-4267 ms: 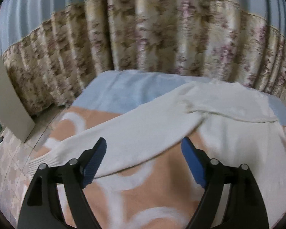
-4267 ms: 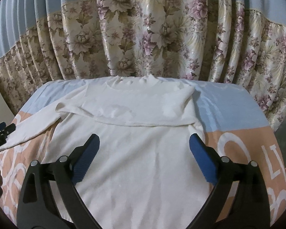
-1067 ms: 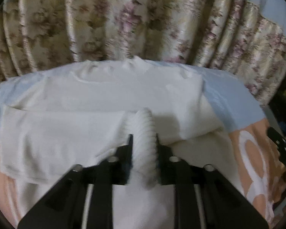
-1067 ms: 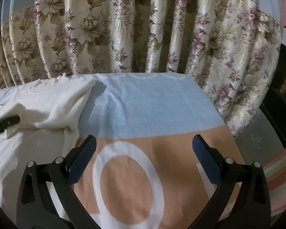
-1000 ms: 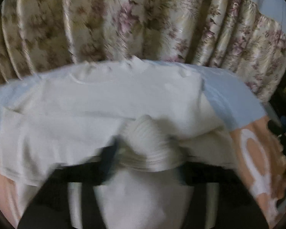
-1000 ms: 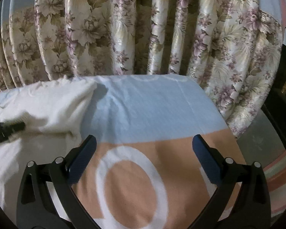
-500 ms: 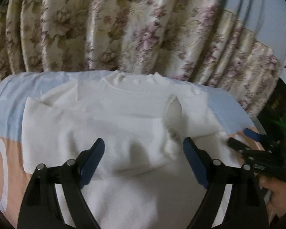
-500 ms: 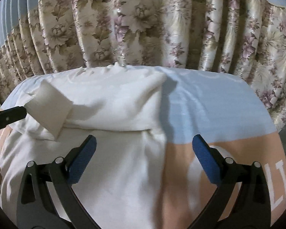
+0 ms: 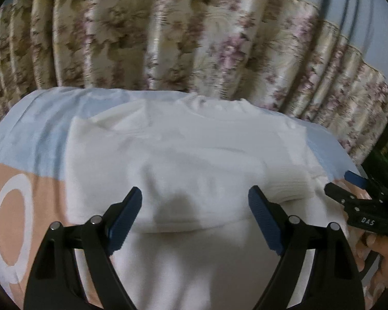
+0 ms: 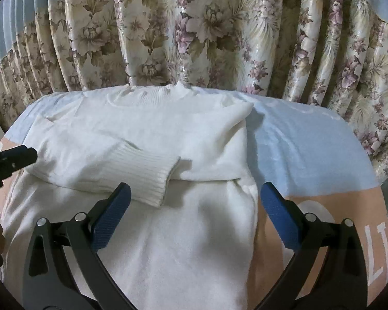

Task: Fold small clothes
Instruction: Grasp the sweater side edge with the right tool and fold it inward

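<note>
With both sleeves (image 10: 132,173) laid across the white sweater (image 10: 183,245), we hold the left gripper (image 9: 195,219) and right gripper (image 10: 192,217) released and empty, and the body fold remains.

Both wrist cams angled down, close, sharing sweater (image 9: 194,170).

A white sweater (image 10: 188,245) lies flat on a blue-and-peach blanket (image 10: 310,155), collar toward the floral curtain (image 10: 194,31). One sleeve is folded across the chest, its ribbed cuff (image 10: 152,175) just ahead of the right tongs (image 10: 194,214), which stand wide apart above the fabric. The left tongs (image 10: 11,159) show at the left edge.
</note>
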`<state>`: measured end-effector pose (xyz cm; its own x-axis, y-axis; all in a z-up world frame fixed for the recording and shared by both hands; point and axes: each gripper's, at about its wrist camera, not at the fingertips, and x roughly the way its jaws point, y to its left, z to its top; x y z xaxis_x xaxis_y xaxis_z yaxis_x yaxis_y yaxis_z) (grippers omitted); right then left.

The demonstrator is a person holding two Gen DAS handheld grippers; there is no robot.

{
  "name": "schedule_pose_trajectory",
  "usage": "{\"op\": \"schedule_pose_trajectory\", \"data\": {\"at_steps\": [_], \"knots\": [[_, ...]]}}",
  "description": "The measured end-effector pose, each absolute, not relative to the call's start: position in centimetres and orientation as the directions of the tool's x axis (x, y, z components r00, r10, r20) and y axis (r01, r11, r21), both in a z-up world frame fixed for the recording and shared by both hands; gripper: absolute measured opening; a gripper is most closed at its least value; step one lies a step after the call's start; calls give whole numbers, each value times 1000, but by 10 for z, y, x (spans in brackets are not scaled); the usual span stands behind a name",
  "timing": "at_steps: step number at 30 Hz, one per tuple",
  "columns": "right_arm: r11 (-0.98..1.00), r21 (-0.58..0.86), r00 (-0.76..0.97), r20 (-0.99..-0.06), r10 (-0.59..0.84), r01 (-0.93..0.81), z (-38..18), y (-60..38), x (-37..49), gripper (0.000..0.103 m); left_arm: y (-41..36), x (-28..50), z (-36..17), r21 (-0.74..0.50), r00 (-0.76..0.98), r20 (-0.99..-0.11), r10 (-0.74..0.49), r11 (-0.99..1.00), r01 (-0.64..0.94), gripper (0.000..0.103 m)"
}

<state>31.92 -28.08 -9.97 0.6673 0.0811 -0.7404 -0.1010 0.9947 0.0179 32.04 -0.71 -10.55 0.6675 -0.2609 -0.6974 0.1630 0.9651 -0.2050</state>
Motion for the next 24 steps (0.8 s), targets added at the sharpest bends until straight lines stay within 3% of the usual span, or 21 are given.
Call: {"op": "schedule_pose_trajectory", "data": {"at_steps": [10,12,13,15,17,24], "knots": [[987,27,636,-761,124,-160,-113,-244,350,88,33,327,-119,-195,668,-717,-200,977,83,85],[986,53,609,-780,141,-160,-122,-239,357,75,37,329,-119,-192,671,-716,-194,978,77,85],[983,85,586,-793,167,-165,-126,-239,360,55,38,329,-120,-189,671,-717,-190,979,76,85],[980,108,573,-798,188,-170,-131,-234,359,44,40,331,-122,-175,670,-719,-182,981,79,85],[979,109,590,-785,191,-173,-128,-234,356,15,42,332,-123,-167,671,-720,-175,983,78,85],[982,117,654,-733,187,-149,-107,-252,354,11,51,336,-120,-159,677,-720,-153,986,54,85]]}}
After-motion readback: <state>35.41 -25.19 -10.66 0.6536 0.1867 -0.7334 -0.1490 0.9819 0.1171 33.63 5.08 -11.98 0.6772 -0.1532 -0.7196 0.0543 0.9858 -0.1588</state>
